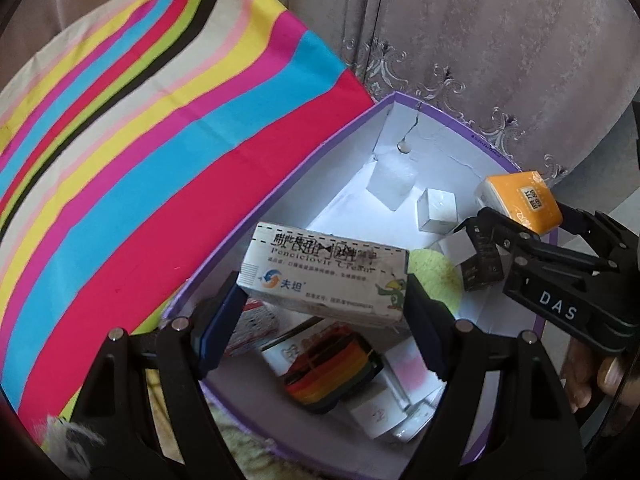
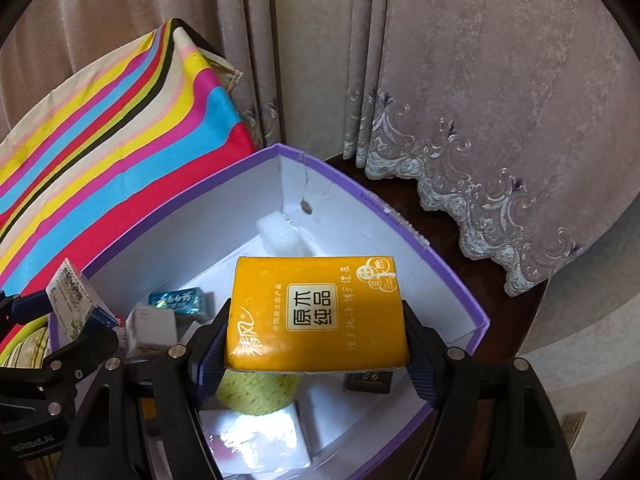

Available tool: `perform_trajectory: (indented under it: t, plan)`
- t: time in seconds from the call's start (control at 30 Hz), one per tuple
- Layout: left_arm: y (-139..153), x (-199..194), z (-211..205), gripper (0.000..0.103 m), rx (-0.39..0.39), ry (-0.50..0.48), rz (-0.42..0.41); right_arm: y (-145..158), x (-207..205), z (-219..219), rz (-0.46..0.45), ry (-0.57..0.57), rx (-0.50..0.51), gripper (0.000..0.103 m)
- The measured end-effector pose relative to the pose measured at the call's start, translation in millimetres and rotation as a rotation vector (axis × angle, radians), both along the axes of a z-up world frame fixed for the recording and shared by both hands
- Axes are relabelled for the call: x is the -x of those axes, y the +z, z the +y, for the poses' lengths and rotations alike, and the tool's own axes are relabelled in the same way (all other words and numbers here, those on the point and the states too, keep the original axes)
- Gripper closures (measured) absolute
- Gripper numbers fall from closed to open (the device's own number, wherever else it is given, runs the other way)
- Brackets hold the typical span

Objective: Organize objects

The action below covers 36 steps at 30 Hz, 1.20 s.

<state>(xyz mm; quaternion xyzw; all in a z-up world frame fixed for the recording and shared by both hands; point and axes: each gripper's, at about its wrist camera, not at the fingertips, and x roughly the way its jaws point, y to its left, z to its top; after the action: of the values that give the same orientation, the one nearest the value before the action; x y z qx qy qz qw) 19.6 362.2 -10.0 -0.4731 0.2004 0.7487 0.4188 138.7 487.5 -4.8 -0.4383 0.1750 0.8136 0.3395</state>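
Note:
A white medicine carton [image 1: 324, 276] with printed text and a green parrot hangs above the purple-rimmed white box [image 1: 280, 188], and my left gripper [image 1: 324, 292] is shut on its two ends. In the right wrist view my right gripper [image 2: 318, 320] is shut on an orange tissue pack [image 2: 316, 316], also over the box [image 2: 180, 208]. The two grippers are side by side: the right gripper [image 1: 528, 228] with the orange pack [image 1: 520, 200] shows at the right of the left wrist view. The left gripper [image 2: 68, 320] with the carton [image 2: 72, 304] shows at the left of the right wrist view.
The box holds a white foam block [image 1: 390, 184], a small white carton [image 1: 436, 210], a green round pad [image 1: 434, 276], a rainbow-coloured item [image 1: 332, 372], a white jar [image 1: 380, 416] and a blue packet [image 2: 176, 300]. A striped cloth [image 1: 140, 140] lies left; curtains [image 2: 480, 80] hang behind.

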Motion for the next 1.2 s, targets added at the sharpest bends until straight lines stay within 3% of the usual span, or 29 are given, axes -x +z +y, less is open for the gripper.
perform_trajectory:
  t: [0.27, 0.43, 0.67, 0.77, 0.87, 1.03, 1.13, 1.2]
  plan:
    - [-8.3, 5.5, 18.5, 0.023, -0.003, 0.000, -0.042, -4.1, 5.7, 17.2, -0.022, -0.016, -0.020, 0.028]
    - [-11.3, 6.9, 28.6, 0.017, -0.007, -0.017, -0.062, -6.2, 7.0, 22.5, -0.036, -0.026, -0.023, 0.027]
    - [-9.4, 5.2, 21.4, 0.013, -0.004, -0.013, -0.075, -3.8, 3.9, 24.6, -0.038, -0.049, -0.017, 0.024]
    - [-6.7, 1.4, 9.5, 0.011, -0.017, -0.014, -0.128, 1.4, 1.0, 19.9, -0.045, -0.054, -0.027, 0.023]
    - [0.5, -6.9, -1.2, 0.009, -0.002, -0.007, -0.090, 6.7, -3.6, 11.3, -0.050, -0.054, -0.027, 0.023]
    - [16.5, -17.3, -26.0, 0.001, -0.067, -0.017, -0.113, 11.1, -10.5, -3.8, -0.056, -0.054, -0.019, 0.023]
    - [34.4, -29.6, -41.5, 0.001, -0.070, 0.008, -0.010, 14.9, -14.9, -12.4, -0.074, -0.058, -0.031, 0.023]
    - [42.9, -32.4, -51.3, 0.001, -0.096, 0.014, -0.001, 18.8, -18.5, -15.7, -0.082, -0.070, -0.046, 0.023]
